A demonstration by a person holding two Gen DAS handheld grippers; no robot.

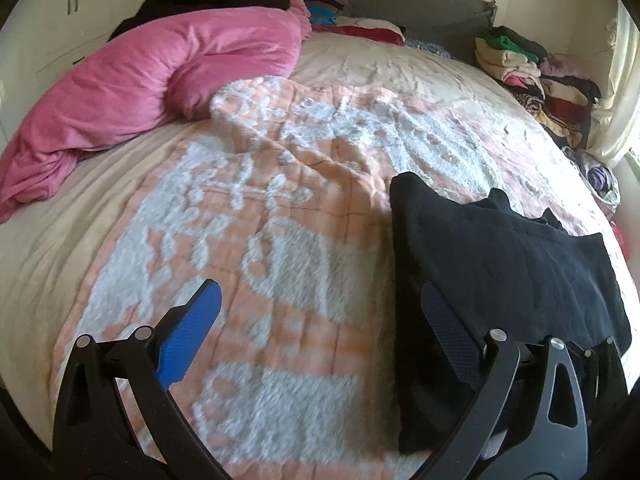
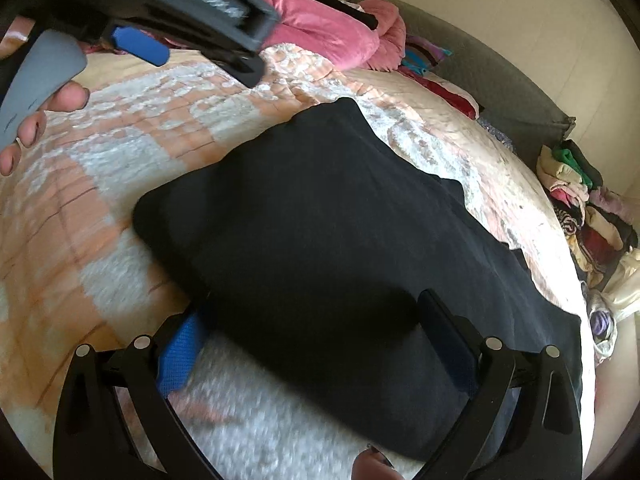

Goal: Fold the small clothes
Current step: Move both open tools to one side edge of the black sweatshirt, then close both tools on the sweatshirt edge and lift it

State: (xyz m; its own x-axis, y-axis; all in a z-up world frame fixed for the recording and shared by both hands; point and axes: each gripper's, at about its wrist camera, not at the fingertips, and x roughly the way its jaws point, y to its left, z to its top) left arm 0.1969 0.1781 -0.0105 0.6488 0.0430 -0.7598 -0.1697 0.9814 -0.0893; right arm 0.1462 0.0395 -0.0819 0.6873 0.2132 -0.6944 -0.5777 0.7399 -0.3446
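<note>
A black garment (image 2: pixel 320 220) lies folded flat on the peach-and-white blanket (image 2: pixel 120 152). It also shows at the right of the left wrist view (image 1: pixel 500 248). My left gripper (image 1: pixel 320 300) is open and empty above the blanket, its right finger over the garment's left edge. It also shows at the top left of the right wrist view (image 2: pixel 136 44). My right gripper (image 2: pixel 312 316) is open, its jaws spread either side of the garment's near edge, holding nothing.
A pink duvet (image 1: pixel 160 68) lies bunched at the bed's far left. Folded clothes (image 1: pixel 532 76) are stacked along the far right edge near a curtain. More clothes (image 1: pixel 360 28) lie by the grey headboard (image 1: pixel 420 0). White cupboards (image 1: pixel 72 4) stand behind.
</note>
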